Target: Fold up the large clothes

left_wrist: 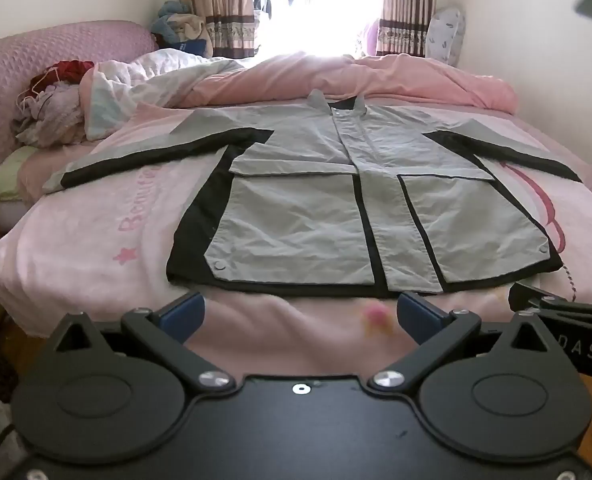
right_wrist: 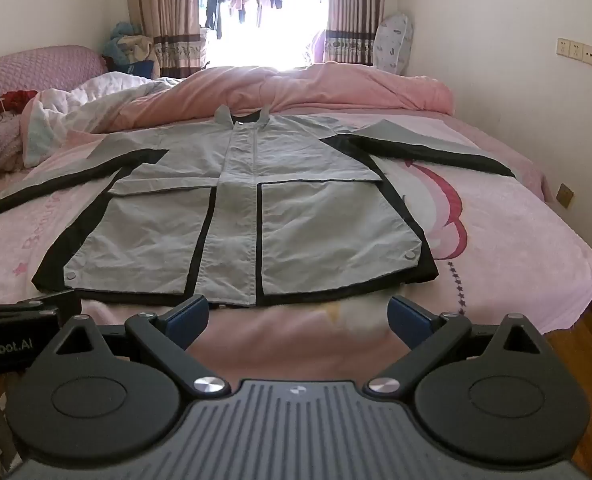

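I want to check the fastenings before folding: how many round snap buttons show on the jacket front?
3. One at the lower corner of the left pocket panel, one at the lower corner of the right pocket panel, one at the collar of the jacket. The closed placket may hide more.

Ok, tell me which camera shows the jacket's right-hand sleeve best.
The right wrist view: the sleeve lies fully visible and unobstructed, spread across the pink bed sheet. The left wrist view shows the same sleeve squeezed towards the frame's edge, more distorted.
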Action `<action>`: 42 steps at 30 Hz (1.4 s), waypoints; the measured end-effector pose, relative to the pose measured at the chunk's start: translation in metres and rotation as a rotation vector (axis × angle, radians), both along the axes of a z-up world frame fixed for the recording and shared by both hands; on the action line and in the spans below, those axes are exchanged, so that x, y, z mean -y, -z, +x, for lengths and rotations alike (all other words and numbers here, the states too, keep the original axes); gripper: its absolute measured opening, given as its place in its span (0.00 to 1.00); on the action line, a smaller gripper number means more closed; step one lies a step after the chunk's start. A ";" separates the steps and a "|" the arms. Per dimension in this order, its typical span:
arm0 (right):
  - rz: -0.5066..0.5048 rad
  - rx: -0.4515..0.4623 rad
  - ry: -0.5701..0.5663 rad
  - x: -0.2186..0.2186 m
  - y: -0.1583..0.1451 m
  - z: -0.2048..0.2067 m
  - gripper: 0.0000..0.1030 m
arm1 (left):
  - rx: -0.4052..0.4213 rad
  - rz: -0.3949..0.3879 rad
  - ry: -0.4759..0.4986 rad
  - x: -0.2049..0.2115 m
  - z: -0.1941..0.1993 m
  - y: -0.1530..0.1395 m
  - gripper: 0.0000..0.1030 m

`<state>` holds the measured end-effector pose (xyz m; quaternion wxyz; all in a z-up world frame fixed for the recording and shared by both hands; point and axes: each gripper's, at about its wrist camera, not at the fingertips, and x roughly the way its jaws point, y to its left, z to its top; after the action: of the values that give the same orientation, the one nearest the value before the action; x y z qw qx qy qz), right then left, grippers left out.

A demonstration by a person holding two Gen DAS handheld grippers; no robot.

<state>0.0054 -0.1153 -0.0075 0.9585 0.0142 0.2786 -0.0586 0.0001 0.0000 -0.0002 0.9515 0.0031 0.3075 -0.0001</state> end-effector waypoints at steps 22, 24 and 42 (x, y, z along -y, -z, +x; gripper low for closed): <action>-0.002 -0.002 0.003 0.004 0.003 0.000 1.00 | -0.003 -0.005 -0.004 0.000 0.000 0.001 1.00; -0.001 -0.001 0.003 0.004 0.003 0.000 1.00 | -0.003 -0.005 -0.004 0.000 0.000 0.001 1.00; 0.002 -0.004 0.004 0.005 0.003 0.000 1.00 | -0.008 -0.010 -0.005 -0.002 0.000 0.002 1.00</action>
<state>0.0051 -0.1208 -0.0110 0.9578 0.0156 0.2807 -0.0605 0.0004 0.0015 -0.0018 0.9503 -0.0025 0.3113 0.0006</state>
